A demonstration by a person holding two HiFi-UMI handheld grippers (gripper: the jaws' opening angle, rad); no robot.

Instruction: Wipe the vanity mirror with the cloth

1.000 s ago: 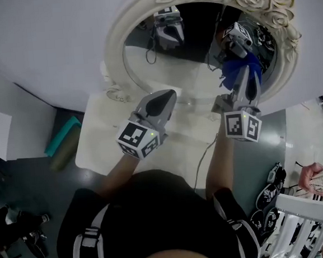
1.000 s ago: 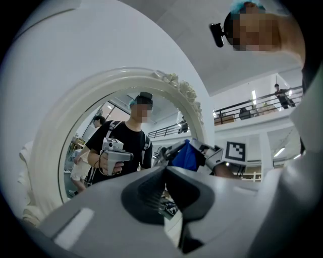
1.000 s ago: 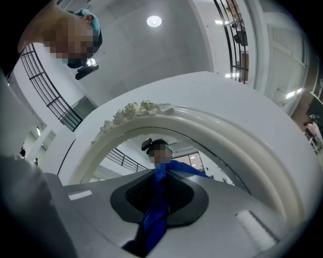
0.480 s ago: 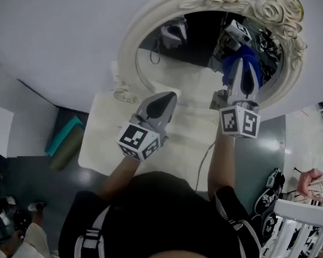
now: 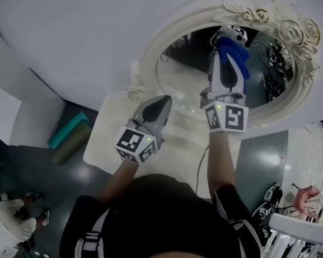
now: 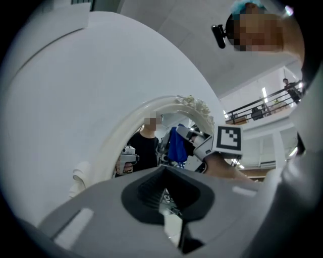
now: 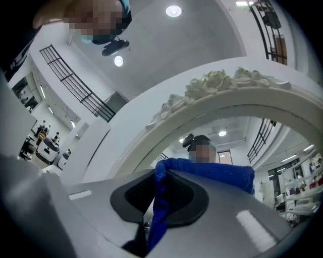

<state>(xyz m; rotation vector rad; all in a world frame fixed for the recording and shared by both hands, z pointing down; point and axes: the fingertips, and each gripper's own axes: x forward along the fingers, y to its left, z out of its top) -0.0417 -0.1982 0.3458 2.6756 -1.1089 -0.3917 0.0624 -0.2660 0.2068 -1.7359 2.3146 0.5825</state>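
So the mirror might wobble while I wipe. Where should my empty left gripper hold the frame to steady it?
Probably the plain lower-left rim of the mirror frame, with the left gripper coming in from the outer left edge. That stretch looks smooth and lies nearest. The carved roses on top are lumpy, and the right gripper holds the cloth at the glass.

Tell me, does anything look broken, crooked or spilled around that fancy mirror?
Nothing stands out. The mirror's ornate frame looks whole, its glass uncracked, and the blue cloth sits clamped in the right gripper at the glass. No spill shows on the white table.
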